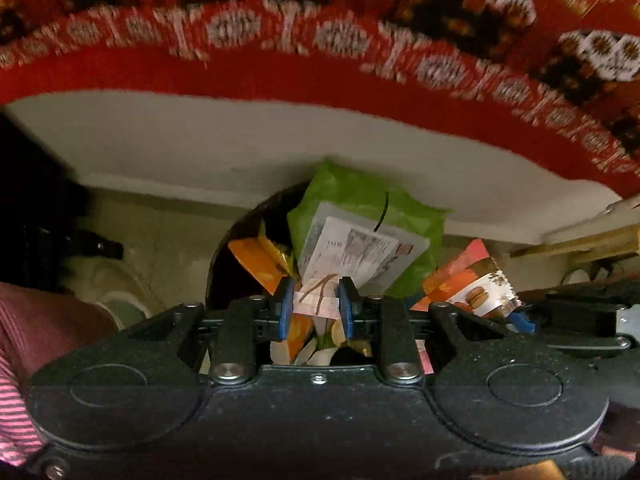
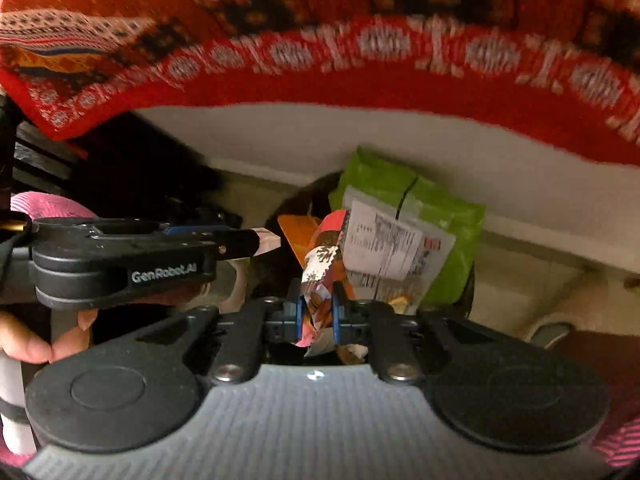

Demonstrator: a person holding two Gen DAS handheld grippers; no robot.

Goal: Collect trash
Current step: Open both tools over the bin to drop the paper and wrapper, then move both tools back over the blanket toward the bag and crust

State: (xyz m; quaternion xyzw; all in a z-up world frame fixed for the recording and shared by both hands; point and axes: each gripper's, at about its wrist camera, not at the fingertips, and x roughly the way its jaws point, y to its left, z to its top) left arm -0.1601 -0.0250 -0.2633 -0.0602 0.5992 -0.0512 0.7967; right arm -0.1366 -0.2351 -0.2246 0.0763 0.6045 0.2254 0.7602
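- At twelve o'clock in both wrist views, a red patterned woven rug (image 1: 320, 68) is hanging over a pale ledge above everything else.
- Below it, near centre, a dark round bin (image 1: 224, 264) is sitting stuffed with wrappers; a big green plastic pouch with a white printed label (image 1: 360, 196) is sticking out at its top.
- At three o'clock in the left view, an orange and white crinkled macaron wrapper (image 2: 320, 280) is being pinched by the right gripper (image 2: 316, 316), jaws narrow on its lower end.
- At centre in the left view, the left gripper (image 1: 316, 308) is clamping a small pale folded paper scrap with a brown mark (image 1: 316, 300).
- Both pieces are looking light, thin and crushable; the film is likely slippery, so gripping a bunched fold is probably holding best.
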